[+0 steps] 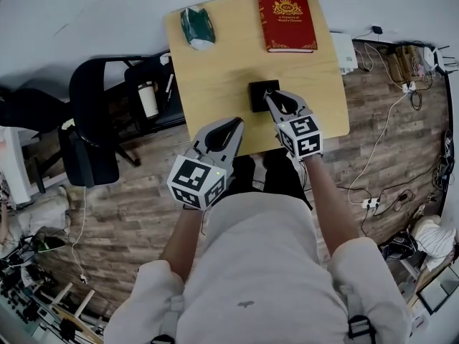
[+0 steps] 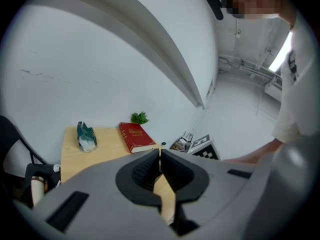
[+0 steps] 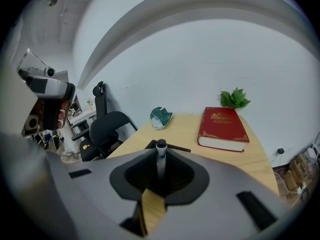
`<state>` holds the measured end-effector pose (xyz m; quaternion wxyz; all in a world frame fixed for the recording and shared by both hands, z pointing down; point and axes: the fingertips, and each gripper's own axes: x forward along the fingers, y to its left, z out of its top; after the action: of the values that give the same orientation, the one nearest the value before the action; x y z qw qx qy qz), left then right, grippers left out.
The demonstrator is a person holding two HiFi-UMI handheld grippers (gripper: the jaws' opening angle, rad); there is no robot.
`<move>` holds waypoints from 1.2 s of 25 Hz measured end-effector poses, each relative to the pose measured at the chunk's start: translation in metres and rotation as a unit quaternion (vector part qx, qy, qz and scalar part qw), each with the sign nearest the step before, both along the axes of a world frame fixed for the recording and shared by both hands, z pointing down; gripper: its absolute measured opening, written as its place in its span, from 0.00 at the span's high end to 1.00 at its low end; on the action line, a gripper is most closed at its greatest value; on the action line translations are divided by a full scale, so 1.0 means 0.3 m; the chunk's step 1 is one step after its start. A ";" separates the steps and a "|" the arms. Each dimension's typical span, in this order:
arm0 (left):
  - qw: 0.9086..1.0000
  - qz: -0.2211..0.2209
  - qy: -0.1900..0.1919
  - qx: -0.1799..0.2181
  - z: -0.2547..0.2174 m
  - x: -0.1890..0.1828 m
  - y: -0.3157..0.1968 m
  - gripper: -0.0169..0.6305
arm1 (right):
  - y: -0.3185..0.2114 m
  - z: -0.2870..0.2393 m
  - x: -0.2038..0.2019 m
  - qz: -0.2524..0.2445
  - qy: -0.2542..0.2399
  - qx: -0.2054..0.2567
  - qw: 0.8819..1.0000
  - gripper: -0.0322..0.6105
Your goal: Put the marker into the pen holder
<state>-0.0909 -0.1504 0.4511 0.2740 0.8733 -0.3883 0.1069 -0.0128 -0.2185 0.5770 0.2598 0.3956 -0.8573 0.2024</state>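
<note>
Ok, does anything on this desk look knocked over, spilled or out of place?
Nothing much. The teal packet looks crumpled. The red book lies flat, and the right gripper holds the marker straight between its fingers.

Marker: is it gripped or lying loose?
Gripped: the marker stands between the jaws of the right gripper, at the pen holder.

Office, wooden desk [image 1: 215,84], swivel chair [image 1: 90,149], power strip [image 1: 371,203]

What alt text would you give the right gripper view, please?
The right gripper is shut on a marker, poised at a black pen holder on a wooden table. A red book and a plant sit beyond.
</note>
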 end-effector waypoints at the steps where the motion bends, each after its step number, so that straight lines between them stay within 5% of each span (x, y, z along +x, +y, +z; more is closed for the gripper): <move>1: 1.000 -0.001 0.000 0.000 0.000 -0.002 -0.001 0.95 | 0.000 0.005 0.000 0.000 0.002 -0.001 1.000 0.86; 30: 1.000 -0.003 -0.002 0.002 -0.013 -0.029 0.013 0.95 | -0.019 0.046 0.027 0.020 0.022 -0.012 0.999 0.86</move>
<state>-0.0995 -0.1464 0.4472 0.2714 0.8726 -0.3917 0.1073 -0.0048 -0.2242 0.5909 0.2793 0.4135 -0.8410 0.2088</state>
